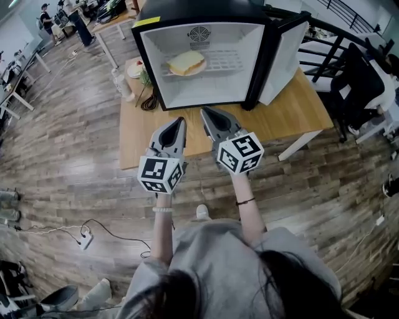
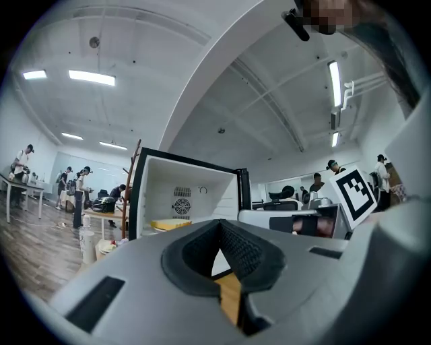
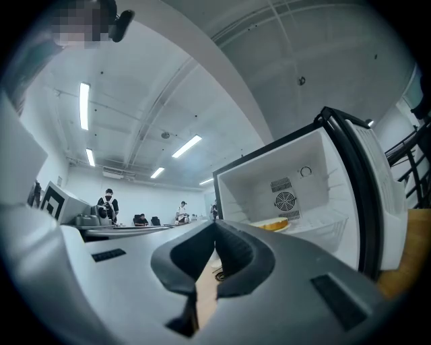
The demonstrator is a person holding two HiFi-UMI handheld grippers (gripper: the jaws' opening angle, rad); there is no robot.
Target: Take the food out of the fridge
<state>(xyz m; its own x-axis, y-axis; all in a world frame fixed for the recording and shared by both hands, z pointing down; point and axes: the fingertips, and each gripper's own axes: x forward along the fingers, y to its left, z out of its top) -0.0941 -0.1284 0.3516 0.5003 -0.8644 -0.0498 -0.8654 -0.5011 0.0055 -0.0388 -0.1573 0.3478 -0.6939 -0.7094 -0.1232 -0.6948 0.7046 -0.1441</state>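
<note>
- Your left gripper (image 1: 180, 121) points level ahead, jaws together, nothing between them.
- Your right gripper (image 1: 204, 111), just beside it, is likewise closed and empty.
- Your forearms (image 1: 163, 237) stretch straight behind them.

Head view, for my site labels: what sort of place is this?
Probably an open office or lab workspace, not a kitchen: the small fridge sits on a wooden table, people stand by desks behind, and strip lights line the ceiling.

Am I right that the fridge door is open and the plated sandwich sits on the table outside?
Not quite: the fridge door is open, but the plated sandwich sits on the wire shelf inside the fridge, as the head view shows.
</note>
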